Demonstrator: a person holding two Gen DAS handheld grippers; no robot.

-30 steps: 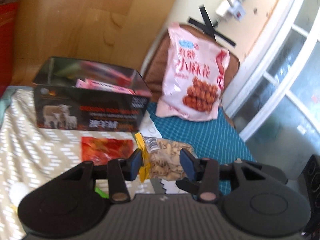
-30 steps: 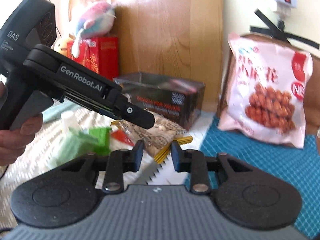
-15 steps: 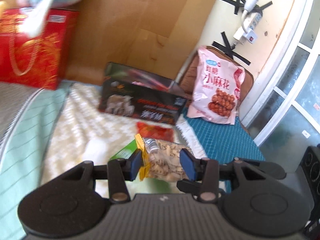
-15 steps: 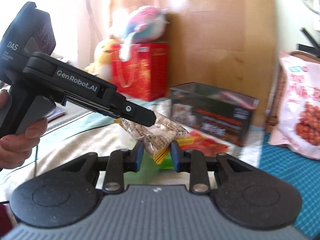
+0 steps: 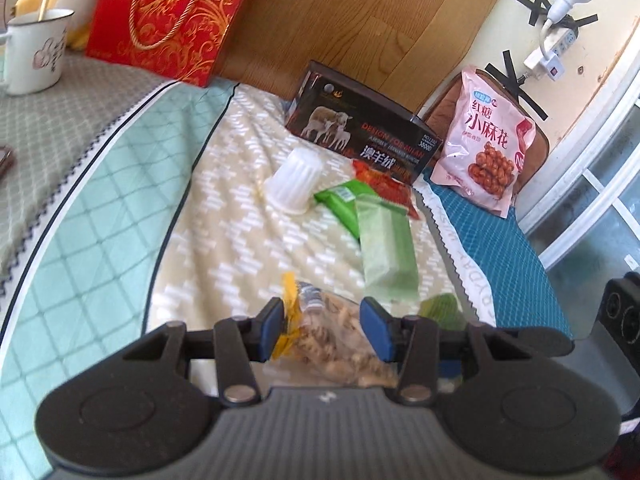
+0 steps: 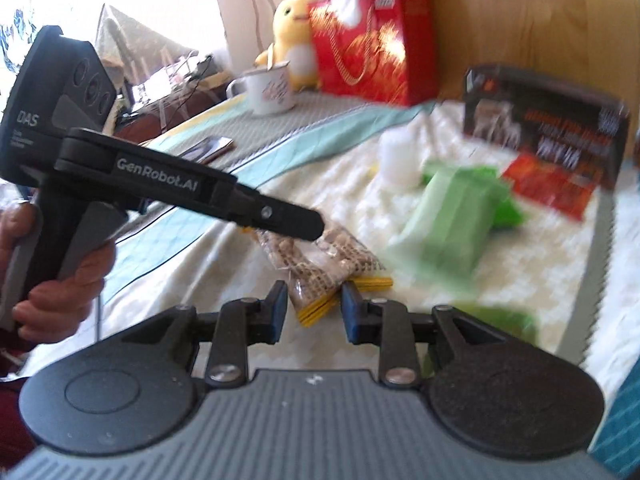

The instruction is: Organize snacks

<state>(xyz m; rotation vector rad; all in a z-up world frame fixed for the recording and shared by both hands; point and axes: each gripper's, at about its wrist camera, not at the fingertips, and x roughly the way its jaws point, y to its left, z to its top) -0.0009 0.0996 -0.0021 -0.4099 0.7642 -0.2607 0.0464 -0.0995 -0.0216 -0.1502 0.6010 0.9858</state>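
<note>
A clear bag of beige snacks (image 5: 334,320) with yellow sealed ends hangs just above the patterned bedspread (image 5: 240,240). My left gripper (image 5: 322,332) is shut on it, one blue pad on the yellow seam. In the right wrist view the left gripper's fingertips (image 6: 308,226) pinch the bag (image 6: 332,256) from the left, with a hand (image 6: 60,280) on its grip. My right gripper (image 6: 314,310) has the bag's other yellow end between its pads; its jaws are opening and still touch the bag. The black open box (image 5: 372,136) stands at the back.
On the bedspread lie a white ribbed cup (image 5: 294,182), two green packets (image 5: 386,248), and a red packet (image 5: 384,182). A pink snack bag (image 5: 486,144) leans at the back right. A red gift bag (image 5: 168,20) and a mug (image 5: 34,48) stand at the back left.
Both grippers carried the snack bag away from the black box, back and down toward the bedspread. The right wrist view swung left, bringing the mug and plush toy into view.
</note>
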